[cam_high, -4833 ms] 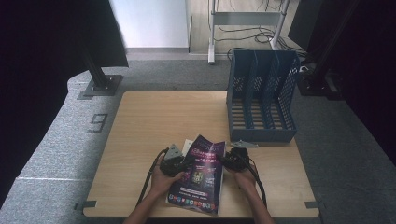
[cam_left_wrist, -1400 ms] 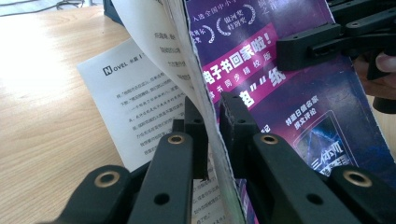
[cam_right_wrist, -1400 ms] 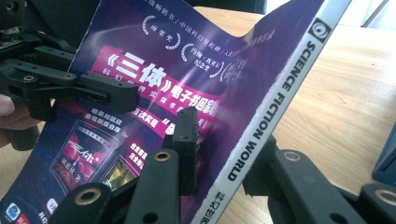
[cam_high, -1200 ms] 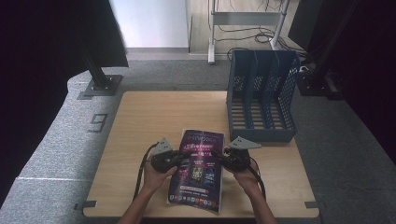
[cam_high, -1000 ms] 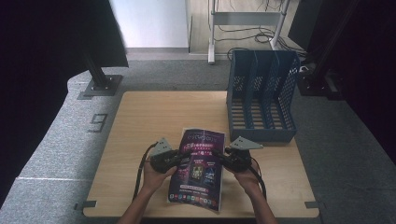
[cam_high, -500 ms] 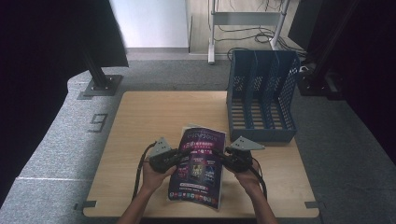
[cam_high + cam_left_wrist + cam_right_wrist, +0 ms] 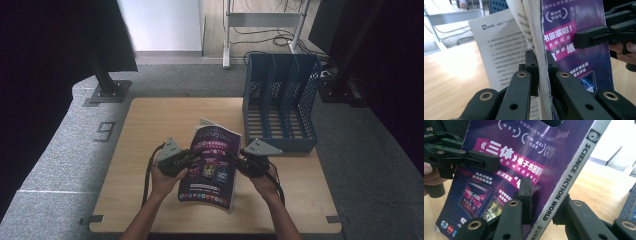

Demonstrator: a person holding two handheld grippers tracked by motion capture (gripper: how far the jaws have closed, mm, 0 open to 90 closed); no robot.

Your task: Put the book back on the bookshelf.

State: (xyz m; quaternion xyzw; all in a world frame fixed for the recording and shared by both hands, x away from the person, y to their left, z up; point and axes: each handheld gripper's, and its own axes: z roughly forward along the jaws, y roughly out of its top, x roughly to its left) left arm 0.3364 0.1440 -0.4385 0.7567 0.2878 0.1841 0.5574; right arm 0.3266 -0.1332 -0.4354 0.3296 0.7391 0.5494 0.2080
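A wooden table [image 7: 150, 130] spans the middle of the high view, with a blue file rack [image 7: 280, 100] at its upper right. A purple magazine [image 7: 212, 167], lower centre and raised off the tabletop, is clamped at its left edge by the left gripper [image 7: 186, 159] and at its spine by the right gripper [image 7: 239, 161].

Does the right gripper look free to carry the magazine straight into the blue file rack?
Probably yes. The right gripper clamps the magazine by its spine; bare table lies between it and the rack, whose slots stand empty. The left gripper also grips it.
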